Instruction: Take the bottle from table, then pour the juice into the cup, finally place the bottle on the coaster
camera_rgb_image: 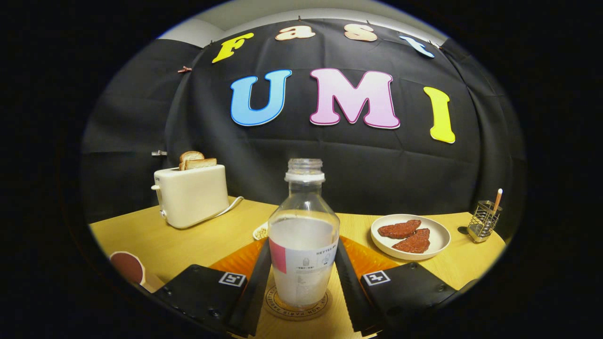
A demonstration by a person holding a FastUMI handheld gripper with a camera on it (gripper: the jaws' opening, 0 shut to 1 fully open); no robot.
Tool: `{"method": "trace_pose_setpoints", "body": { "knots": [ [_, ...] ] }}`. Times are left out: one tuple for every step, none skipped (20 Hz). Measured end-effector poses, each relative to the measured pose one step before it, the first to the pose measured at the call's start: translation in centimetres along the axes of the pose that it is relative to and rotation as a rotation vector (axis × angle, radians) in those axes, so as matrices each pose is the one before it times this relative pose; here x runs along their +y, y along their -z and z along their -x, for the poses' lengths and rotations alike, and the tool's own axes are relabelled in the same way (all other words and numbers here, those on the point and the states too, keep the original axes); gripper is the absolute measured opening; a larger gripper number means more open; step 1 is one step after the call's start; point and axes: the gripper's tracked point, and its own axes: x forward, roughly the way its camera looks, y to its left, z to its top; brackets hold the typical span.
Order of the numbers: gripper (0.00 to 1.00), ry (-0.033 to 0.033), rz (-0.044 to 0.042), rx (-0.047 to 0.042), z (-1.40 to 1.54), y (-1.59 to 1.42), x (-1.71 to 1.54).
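A clear uncapped bottle point(304, 212), partly full of pale cloudy juice, stands upright on a round cork coaster point(279, 302) between my fingers. My gripper point(303, 246) holds it at label height, with one finger point(256, 282) against its left side and the other against its right side. A cup point(128, 266) with a dark reddish inside sits on the table to the left of the gripper body, close by.
An orange mat point(235, 259) lies under the coaster on the wooden table point(198, 245). A cream toaster point(191, 195) with bread stands back left, a small dish point(260, 231) behind the bottle, a plate point(440, 238) of two reddish pieces to the right, a wire holder point(484, 221) far right.
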Motion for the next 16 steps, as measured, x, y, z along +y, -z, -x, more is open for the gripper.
{"method": "trace_pose_setpoints", "body": {
  "knots": [
    [0.75,-0.00258,-0.00052,0.00256,-0.049,0.136,-0.036],
    [0.76,-0.00530,-0.00510,0.00268,-0.053,0.085,0.094],
    [0.77,-0.00390,-0.00216,0.01050,-0.001,0.426,0.091],
    [0.77,-0.00249,0.00069,0.01360,0.147,0.345,0.038],
    [0.82,-0.00740,0.00043,0.01129,-0.062,0.385,0.157],
    [0.90,-0.00536,0.00534,0.00859,0.137,0.265,0.014],
    [1.00,-0.00567,-0.00020,0.01009,0.200,0.307,0.059],
    [0.99,-0.00721,-0.00334,0.01194,0.112,0.267,0.154],
    [0.99,-0.00973,-0.00423,0.01195,0.223,0.252,0.112],
    [0.99,-0.00252,-0.00162,0.00897,0.263,0.137,-0.013],
    [0.99,-0.00122,-0.00051,0.00500,0.369,-0.035,0.057],
    [0.99,0.00351,0.00088,-0.00165,0.333,-0.138,-0.169],
    [0.99,0.00497,0.00220,-0.00431,0.481,-0.308,-0.196],
    [0.99,0.00355,0.00184,-0.00374,0.421,-0.415,-0.139],
    [0.99,0.00242,0.00031,-0.00397,0.396,-0.495,-0.224],
    [0.99,0.00863,-0.00176,-0.00553,0.769,-0.465,-0.313]
  ]
}}
